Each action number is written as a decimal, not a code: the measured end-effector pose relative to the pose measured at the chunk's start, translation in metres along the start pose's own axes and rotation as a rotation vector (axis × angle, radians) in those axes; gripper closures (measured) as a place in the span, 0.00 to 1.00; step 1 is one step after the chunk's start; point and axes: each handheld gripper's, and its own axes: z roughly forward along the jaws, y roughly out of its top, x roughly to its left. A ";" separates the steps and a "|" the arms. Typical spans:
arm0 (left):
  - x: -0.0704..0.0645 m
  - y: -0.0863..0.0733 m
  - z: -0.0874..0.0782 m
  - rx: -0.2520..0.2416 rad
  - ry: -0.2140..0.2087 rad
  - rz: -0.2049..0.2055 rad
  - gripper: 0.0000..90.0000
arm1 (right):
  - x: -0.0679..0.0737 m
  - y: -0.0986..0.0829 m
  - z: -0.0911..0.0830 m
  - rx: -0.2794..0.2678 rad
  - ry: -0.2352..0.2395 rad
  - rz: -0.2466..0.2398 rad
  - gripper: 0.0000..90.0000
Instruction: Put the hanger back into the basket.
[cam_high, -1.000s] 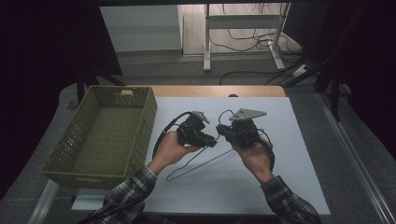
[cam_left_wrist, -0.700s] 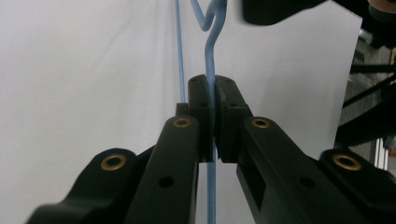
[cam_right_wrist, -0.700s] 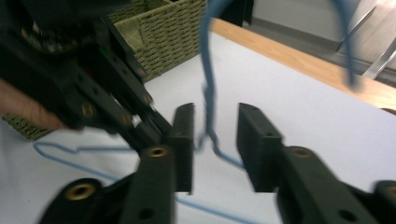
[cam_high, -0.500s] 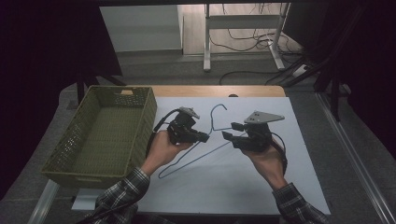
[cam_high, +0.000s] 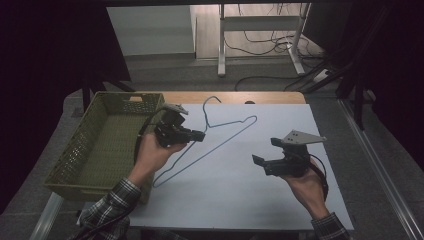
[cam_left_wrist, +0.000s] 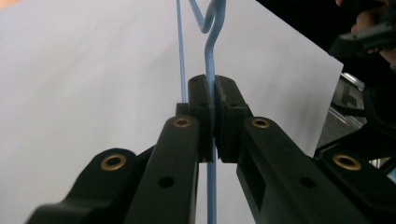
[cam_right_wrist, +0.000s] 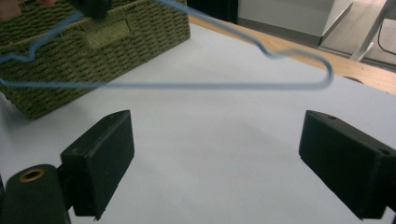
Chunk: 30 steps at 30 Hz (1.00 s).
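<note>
White surface (cam_high: 240, 195) spans most of the high view, wood edge showing along its far side. Green woven basket (cam_high: 107, 140) sits at the surface's left edge, long side running away from the person; in the right gripper view the basket (cam_right_wrist: 93, 42) stands at upper left, past the wire. Blue wire hanger (cam_high: 220, 135) is held up over the surface just right of the basket, hook end toward the far side, long wire slanting down toward the near left; can't tell if its low end touches the surface. Left hand-held gripper (cam_high: 197, 136) is beside the basket's right wall, jaws pinching the hanger on one of its wires. In the left gripper view the two black jaws are pressed together on the blue wire (cam_left_wrist: 211, 93), wire running straight up between the pads, twisted neck above them, a second wire strand just left of the jaws. Right hand-held gripper (cam_high: 257, 161) is well apart from the hanger, over the right half of the surface, jaws pointing left. In the right gripper view its jaws are spread wide with nothing between them, hanger (cam_right_wrist: 187, 85) blurred and crossing ahead of them above the white surface
</note>
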 end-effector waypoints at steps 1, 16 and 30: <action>0.002 0.000 -0.006 -0.004 0.007 -0.002 0.97 | -0.001 -0.002 -0.002 0.001 -0.006 0.003 0.09; 0.028 -0.005 -0.089 -0.076 0.148 -0.054 0.97 | -0.008 -0.034 -0.023 0.039 -0.010 0.062 0.02; 0.082 -0.052 -0.159 -0.096 0.287 -0.129 0.97 | -0.019 -0.058 -0.034 0.063 -0.042 0.116 0.02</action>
